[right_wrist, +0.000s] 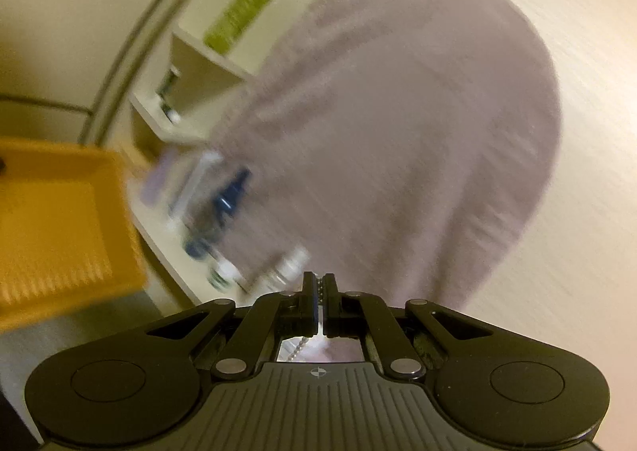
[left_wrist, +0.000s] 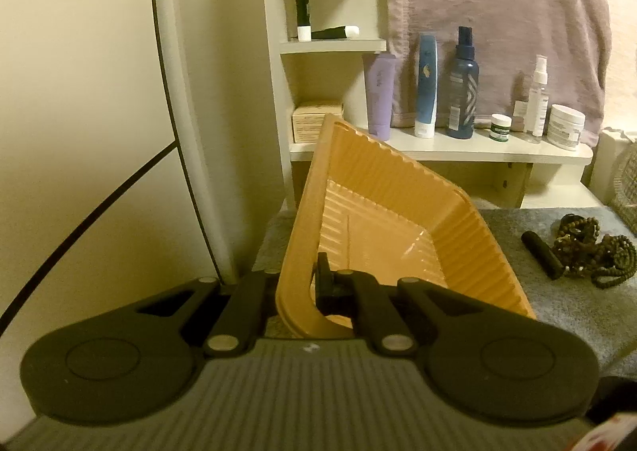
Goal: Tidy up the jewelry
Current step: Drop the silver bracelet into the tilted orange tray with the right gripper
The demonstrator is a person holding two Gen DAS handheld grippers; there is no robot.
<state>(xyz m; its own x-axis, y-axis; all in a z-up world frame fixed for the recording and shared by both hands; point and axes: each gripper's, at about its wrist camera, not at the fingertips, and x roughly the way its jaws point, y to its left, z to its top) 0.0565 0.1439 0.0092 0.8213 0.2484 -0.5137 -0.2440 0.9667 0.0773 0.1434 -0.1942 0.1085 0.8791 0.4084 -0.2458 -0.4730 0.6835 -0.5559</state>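
Observation:
An orange ribbed plastic tray (left_wrist: pixel 382 220) is tilted up on the grey mat, its near rim pinched in my left gripper (left_wrist: pixel 300 284), which is shut on it. The tray looks empty. A heap of dark beaded necklaces (left_wrist: pixel 589 252) and a black tube (left_wrist: pixel 543 254) lie on the mat to the right. In the blurred right wrist view, my right gripper (right_wrist: pixel 318 291) is shut on a thin silver chain (right_wrist: pixel 318 287) that hangs below the fingers, raised and right of the orange tray (right_wrist: pixel 67 228).
A white shelf (left_wrist: pixel 458 146) behind the tray carries several cosmetic bottles and jars; a lilac towel (left_wrist: pixel 493 13) hangs above it. Cubby shelves (left_wrist: pixel 330 45) stand at the left. A woven basket (left_wrist: pixel 629 180) is at the right edge.

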